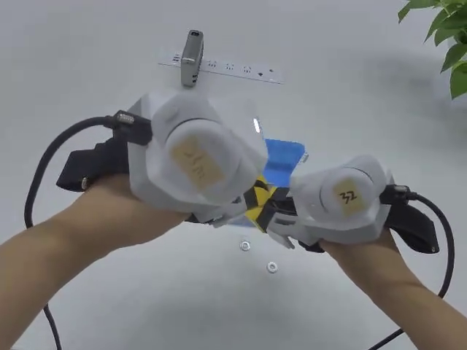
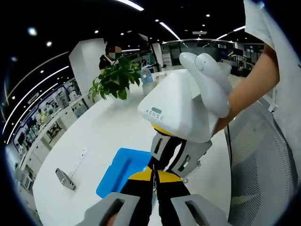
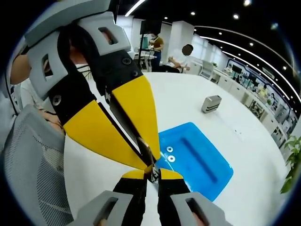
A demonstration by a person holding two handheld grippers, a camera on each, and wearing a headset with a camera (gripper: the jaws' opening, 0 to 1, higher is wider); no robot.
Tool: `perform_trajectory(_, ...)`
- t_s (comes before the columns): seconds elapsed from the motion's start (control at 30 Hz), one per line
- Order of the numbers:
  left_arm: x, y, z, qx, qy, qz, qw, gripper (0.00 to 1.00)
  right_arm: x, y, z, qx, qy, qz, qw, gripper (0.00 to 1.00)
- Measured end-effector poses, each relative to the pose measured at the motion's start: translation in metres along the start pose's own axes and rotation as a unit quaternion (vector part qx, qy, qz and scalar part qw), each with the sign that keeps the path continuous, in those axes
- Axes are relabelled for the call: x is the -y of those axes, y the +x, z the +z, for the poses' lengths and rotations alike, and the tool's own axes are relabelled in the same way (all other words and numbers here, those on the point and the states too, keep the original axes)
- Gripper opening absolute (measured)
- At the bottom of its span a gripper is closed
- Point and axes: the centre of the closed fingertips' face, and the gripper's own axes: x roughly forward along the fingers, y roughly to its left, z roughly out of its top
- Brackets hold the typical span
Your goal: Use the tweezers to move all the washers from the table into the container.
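My two grippers meet tip to tip above the table. The left gripper (image 1: 252,198) (image 2: 155,175) is shut on the thin dark tweezers (image 3: 145,149). The tweezers run between its yellow jaws down to the right gripper (image 3: 151,175) (image 1: 267,210), which is shut on their end. The tweezers' tips are hidden. Two washers (image 1: 245,246) (image 1: 272,267) lie on the white table just below the grippers. The blue container (image 1: 284,162) (image 2: 123,170) (image 3: 200,162) sits behind the jaws, and two washers (image 3: 169,149) (image 3: 171,158) lie inside it.
A white power strip (image 1: 226,68) with a grey adapter (image 1: 192,57) (image 3: 210,103) (image 2: 63,179) lies at the far side of the table. Green plant leaves (image 1: 446,36) reach in at the far right corner. A mesh chair (image 3: 33,160) stands near me.
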Motion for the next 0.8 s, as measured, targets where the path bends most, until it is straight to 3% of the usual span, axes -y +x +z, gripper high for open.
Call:
perform_trajectory(0.4,-0.007,-0.005,0.006,-0.003,0.016,0.002,0.9999,0.0,0.005,-0.003,0.01,0.007,-0.006,-0.001,1.0,0.04)
perform_trajectory(0.53,-0.013,-0.004,0.008,-0.001,0.028,0.006,0.9996,0.0,0.012,-0.002,0.014,0.009,-0.009,-0.005,0.9999,0.04)
perform_trajectory(0.8,-0.028,0.001,0.007,0.0,0.026,0.01,0.9996,0.0,0.025,0.005,0.018,0.011,-0.009,-0.008,0.9999,0.04)
